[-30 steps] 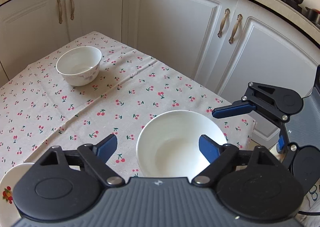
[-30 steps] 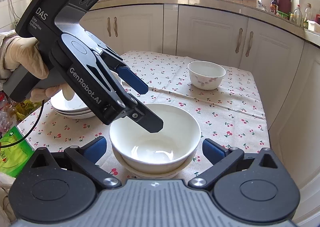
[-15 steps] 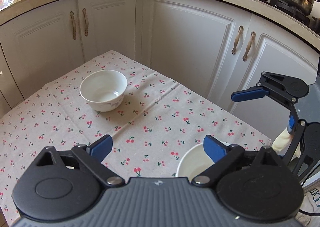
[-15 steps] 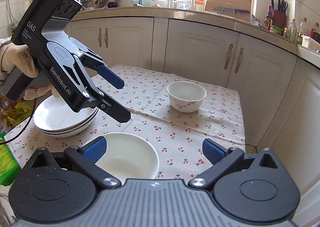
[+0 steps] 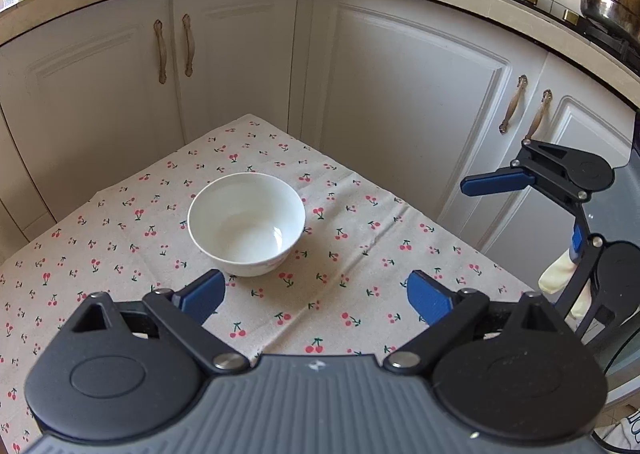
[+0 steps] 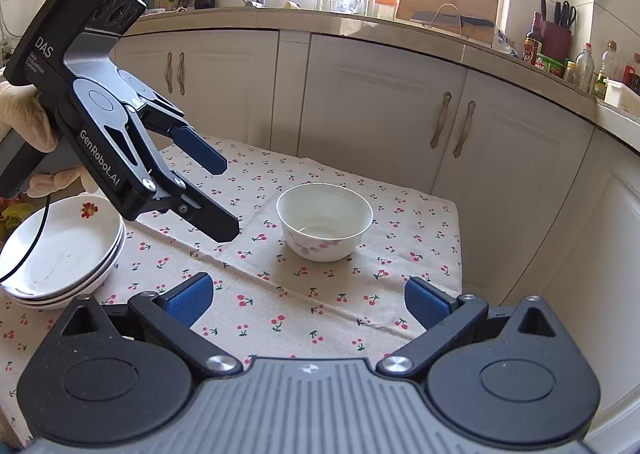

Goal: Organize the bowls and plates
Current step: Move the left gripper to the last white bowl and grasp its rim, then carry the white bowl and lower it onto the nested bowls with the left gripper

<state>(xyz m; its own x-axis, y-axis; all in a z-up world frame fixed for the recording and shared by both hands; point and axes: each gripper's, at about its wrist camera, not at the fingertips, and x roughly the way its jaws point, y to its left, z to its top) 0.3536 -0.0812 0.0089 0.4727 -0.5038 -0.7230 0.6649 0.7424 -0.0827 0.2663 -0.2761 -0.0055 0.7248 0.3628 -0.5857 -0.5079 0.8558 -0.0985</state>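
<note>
The left gripper (image 5: 314, 296) has just been opening; its jaws stand wide with nothing between them. The right gripper (image 6: 306, 300) beside it gapes empty too, both tilted downward.

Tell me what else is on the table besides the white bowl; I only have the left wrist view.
Observer: A stack of plates sits on the tablecloth, off to the left of the bowl in the right wrist view.
Operator: Describe the top plate.
Observer: It is white, with a small red flower print near its far rim.
Operator: Check the bowl's outside for me.
Observer: The lower part of the wall facing the right wrist camera has a pink and purple floral print. Your view does not show it.
</note>
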